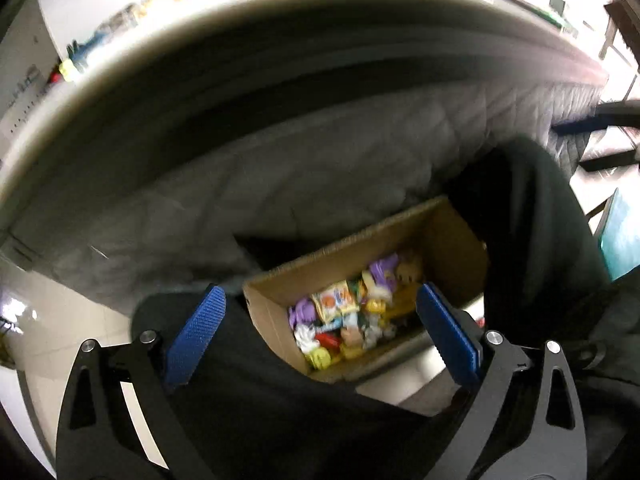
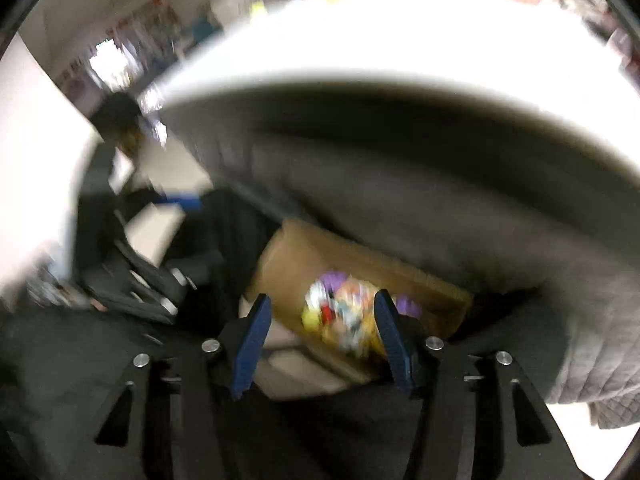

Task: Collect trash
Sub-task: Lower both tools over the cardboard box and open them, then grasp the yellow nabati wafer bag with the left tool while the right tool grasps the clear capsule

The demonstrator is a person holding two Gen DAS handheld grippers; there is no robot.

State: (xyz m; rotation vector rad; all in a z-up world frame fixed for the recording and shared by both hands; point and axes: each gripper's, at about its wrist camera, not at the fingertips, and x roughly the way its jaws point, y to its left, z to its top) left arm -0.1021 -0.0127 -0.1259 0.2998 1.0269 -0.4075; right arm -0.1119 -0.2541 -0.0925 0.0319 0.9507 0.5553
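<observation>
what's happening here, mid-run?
A person holds two tools over a cardboard box sitting below the table edge, beside the grey quilted cover. The box already holds a pile of colourful wrappers. The left tool and the right tool are both open with nothing between their fingers. The right view is motion-blurred, so finer detail there cannot be told.

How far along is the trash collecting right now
Done: the cardboard box already holds a pile of colorful wrappers. In hand: nothing; the left gripper and right gripper are open above it. Left: unclear, the tabletop is too blurred to check.
</observation>
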